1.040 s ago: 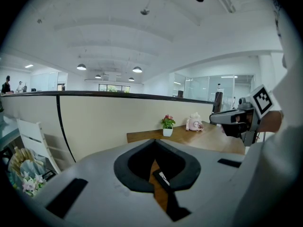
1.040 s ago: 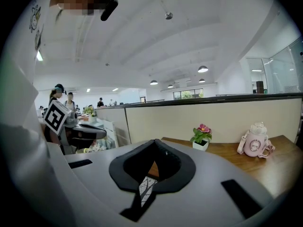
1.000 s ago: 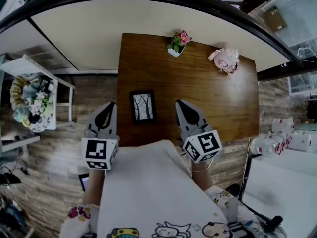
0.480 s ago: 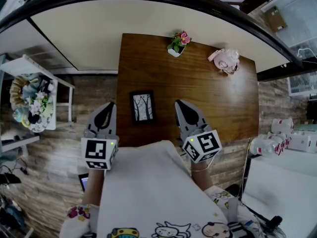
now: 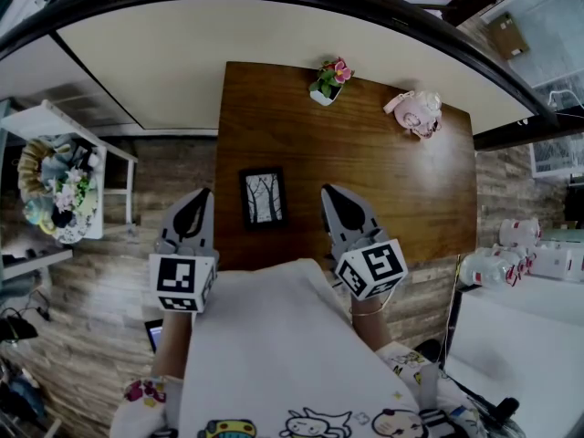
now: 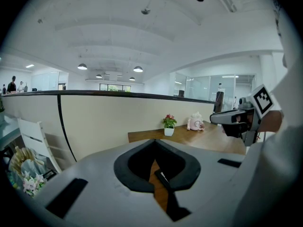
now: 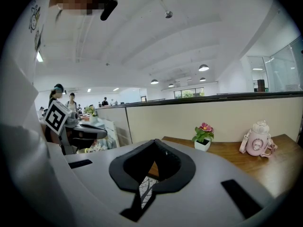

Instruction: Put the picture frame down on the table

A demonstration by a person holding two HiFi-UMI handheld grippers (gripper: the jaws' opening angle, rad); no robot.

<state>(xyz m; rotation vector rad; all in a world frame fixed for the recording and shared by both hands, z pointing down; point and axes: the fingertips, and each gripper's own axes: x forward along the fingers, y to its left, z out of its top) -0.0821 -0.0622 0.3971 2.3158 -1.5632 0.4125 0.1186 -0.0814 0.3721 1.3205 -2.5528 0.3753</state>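
1. The left gripper [image 5: 196, 203] hangs at the near edge of the table [image 5: 383, 172], just left of the picture frame and apart from it. It hasn't moved over the last second. Its fingers [image 6: 104, 174] are pressed together at the tips with nothing between them; only a sliver of table top shows through the slit below.

2. The picture frame [image 5: 263, 196] sits on the table near its front edge, between the two grippers and touched by neither. It is exactly where it was a second ago. Its tree print faces up toward the head view, so it looks laid flat, though a slight prop can't be ruled out.

3. The right gripper [image 5: 336, 203] hangs just right of the frame and has drifted only a hair to the left. Its fingers [image 7: 203, 183] also meet at the tips, empty, and a strip of the tree print shows through the slit.

4. With almost nothing changing and no grip on the frame, the placing is probably finished, or else not yet begun.
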